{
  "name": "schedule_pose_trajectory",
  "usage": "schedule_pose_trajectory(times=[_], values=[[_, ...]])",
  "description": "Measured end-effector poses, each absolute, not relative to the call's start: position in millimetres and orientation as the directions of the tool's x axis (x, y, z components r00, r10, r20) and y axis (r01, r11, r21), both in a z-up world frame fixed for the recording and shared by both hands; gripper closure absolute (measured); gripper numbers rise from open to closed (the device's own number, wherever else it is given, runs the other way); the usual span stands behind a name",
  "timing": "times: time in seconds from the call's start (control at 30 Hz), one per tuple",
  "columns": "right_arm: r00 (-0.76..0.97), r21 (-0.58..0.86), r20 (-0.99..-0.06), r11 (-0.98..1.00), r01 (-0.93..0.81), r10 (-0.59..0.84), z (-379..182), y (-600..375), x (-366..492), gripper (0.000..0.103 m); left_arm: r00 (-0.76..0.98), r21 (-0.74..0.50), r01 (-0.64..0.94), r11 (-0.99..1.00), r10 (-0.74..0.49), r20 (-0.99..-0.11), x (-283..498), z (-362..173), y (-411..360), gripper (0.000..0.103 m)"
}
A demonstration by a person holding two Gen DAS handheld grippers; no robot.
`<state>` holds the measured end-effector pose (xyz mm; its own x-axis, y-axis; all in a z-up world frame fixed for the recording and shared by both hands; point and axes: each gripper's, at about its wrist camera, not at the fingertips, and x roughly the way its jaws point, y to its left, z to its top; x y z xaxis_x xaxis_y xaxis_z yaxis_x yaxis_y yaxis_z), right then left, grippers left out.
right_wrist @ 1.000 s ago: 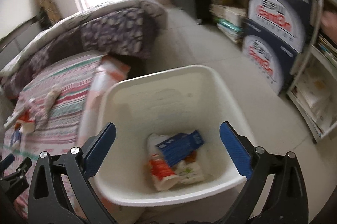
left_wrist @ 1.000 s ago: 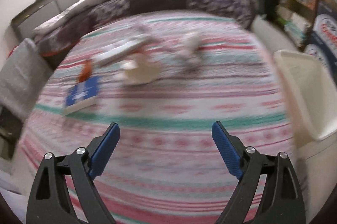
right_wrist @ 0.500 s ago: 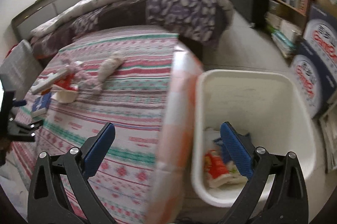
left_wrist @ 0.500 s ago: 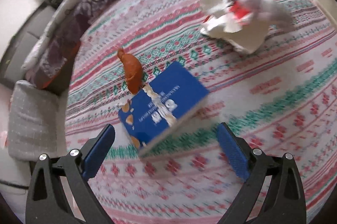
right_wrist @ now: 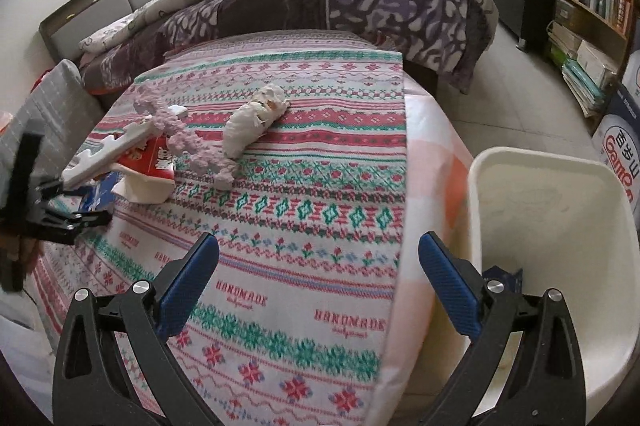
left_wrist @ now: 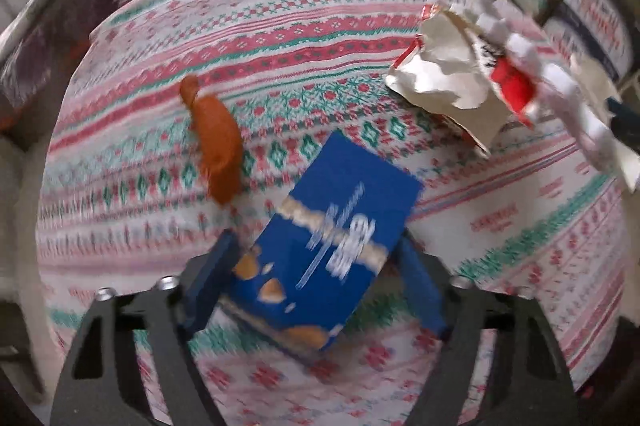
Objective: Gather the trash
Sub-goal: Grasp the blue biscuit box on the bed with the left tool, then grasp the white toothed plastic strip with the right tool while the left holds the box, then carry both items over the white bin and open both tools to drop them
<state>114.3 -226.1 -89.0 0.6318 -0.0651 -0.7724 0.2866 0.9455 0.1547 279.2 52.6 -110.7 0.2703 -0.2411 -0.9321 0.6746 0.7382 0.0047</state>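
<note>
We log the blue box (left_wrist: 336, 258) as the landmark: it lies flat on the patterned bedspread (left_wrist: 320, 37), one corner pointing away from the left camera, print blurred. The left gripper (left_wrist: 320, 282) straddles the box's near end, one blue finger (left_wrist: 210, 290) at each long side. The jaws stand partly closed around the box; blur keeps us from telling whether the pads actually press it, so we cannot tell if it is gripped.

Just beyond the box's far left corner lies an orange wrapper (left_wrist: 216, 141), apart from it. Further from the box, to its far right, sits crumpled white paper (left_wrist: 448, 81) with a red packet (left_wrist: 512, 85) tucked against it, and a white notched strip (left_wrist: 492, 5) crosses over them.

From the right wrist view, the box (right_wrist: 100, 193) shows only as a blue sliver beside the red packet (right_wrist: 154, 155). A pale pink lumpy strip (right_wrist: 188, 141) and a wadded white bundle (right_wrist: 252, 117) lie farther from the box, toward mid-bed. The right gripper (right_wrist: 318, 284) hangs well away from the box, jaws spread wide, holding nothing. A white bin (right_wrist: 560, 226) stands off the bed edge, farthest from the box, with something blue (right_wrist: 506, 276) inside.
</note>
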Motion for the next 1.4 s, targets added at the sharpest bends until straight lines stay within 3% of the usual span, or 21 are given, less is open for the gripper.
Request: schedule_pose_trajectory(times=[0.17, 0.53, 0.77, 0.83, 0.9, 0.97, 1.4], values=[[0.651, 0.186, -0.759, 0.951, 0.247, -0.020, -91.1, -221.4, 132.1, 0.007, 0.313, -0.051, 0.616, 0.786, -0.304, -0.900, 236.9, -109.2, 75.0, 0.044], [0.656, 0.069, -0.754, 0.998, 0.013, 0.044, -94.2, -176.0, 196.0, 0.010, 0.432, -0.167, 0.429, 0.888, -0.364, -0.825, 173.9, -107.4, 112.2, 0.044], [0.603, -0.034, -0.798, 0.998, -0.048, 0.001, -117.3, -149.8, 218.6, 0.028, 0.473, -0.179, 0.379, 0.908, -0.356, -0.806, 157.2, -106.8, 117.9, 0.044], [0.603, -0.011, -0.797, 0.998, -0.055, 0.024, -113.6, -147.8, 219.3, 0.046, 0.484, -0.196, 0.354, 0.914, -0.359, -0.798, 154.8, -106.5, 119.3, 0.044], [0.597, 0.013, -0.801, 0.998, -0.053, 0.043, -110.6, -148.3, 220.3, 0.077, 0.498, -0.220, 0.320, 0.921, -0.362, -0.788, 152.5, -107.0, 122.6, 0.044], [0.589, 0.052, -0.805, 0.998, -0.047, 0.069, -109.2, -150.4, 219.1, 0.092, 0.514, -0.241, 0.287, 0.927, -0.362, -0.778, 151.4, -106.8, 124.6, 0.044], [0.671, 0.176, -0.733, 0.984, 0.028, 0.112, -85.7, -156.5, 155.7, 0.094, 0.600, -0.279, 0.117, 0.953, -0.292, -0.745, 129.5, -99.8, 134.9, 0.045]])
